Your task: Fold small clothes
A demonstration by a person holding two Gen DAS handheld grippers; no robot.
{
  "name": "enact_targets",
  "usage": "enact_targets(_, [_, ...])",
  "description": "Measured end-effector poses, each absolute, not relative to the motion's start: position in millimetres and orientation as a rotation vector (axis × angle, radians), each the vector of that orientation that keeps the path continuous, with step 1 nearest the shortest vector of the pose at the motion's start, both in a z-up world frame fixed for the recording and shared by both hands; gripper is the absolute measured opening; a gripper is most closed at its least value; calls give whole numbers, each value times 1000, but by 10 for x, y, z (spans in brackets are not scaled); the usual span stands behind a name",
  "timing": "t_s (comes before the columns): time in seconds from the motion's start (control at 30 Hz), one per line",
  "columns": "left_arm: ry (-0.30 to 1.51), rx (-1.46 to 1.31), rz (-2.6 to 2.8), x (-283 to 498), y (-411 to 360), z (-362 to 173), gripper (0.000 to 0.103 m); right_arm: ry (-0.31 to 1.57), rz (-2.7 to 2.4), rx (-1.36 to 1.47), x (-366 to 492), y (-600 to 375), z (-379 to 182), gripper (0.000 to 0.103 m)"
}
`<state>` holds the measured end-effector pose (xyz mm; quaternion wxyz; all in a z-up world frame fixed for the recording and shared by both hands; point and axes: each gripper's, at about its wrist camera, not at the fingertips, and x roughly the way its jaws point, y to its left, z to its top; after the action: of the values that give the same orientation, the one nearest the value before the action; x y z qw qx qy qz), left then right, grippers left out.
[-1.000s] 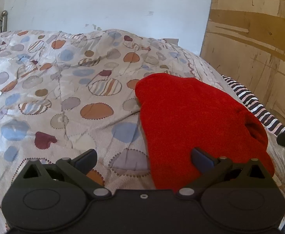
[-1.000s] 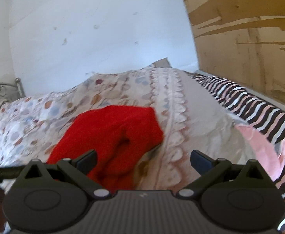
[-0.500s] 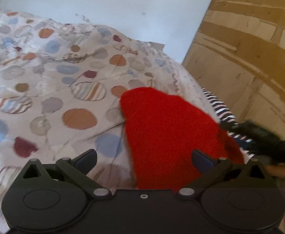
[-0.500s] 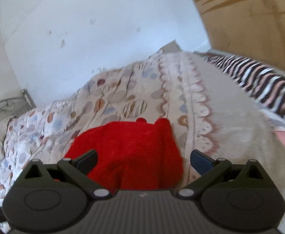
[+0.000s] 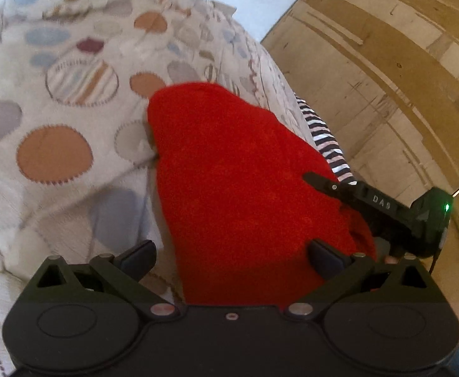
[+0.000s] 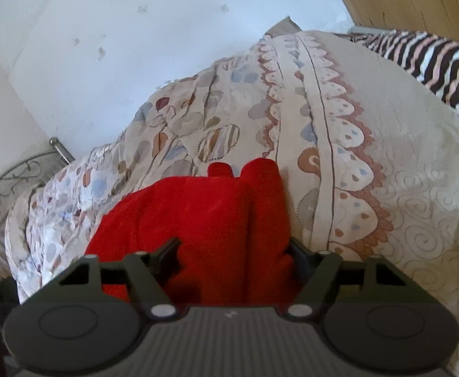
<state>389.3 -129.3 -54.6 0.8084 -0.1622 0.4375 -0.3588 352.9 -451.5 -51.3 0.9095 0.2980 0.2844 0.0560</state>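
Garment: red cloth [image 5: 239, 194] lies on the bed quilt [image 5: 56, 100], long axis running away from both tools.
Right tool [image 6: 234, 251]: nearer, fingers narrowed around a bunched edge.
Left tool [image 5: 229, 253]: wide, empty, straddling the near end.

i'm seeing open quilt [image 5: 56, 154] lying left of the red garment [image 5: 239, 188], easy room there. on its right the right gripper [image 5: 383, 210] is crowding the edge, with the wooden panel [image 5: 386, 72] closing in behind it.
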Motion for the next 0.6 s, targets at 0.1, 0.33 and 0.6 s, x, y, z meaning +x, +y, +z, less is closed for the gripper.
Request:
enact_targets(0.1, [970, -389, -809, 3968, -1324, -588, 94, 576, 120, 595, 3516, -4468, -458, 57])
enact_targets(0.33, [931, -393, -789, 3891, -1360, -354, 55, 498, 149, 517, 3423, -4349, -77, 31])
enact_targets(0.6, [778, -348, -764, 3968, -1153, 278, 52, 388, 208, 478, 3619, -4105, 505, 29])
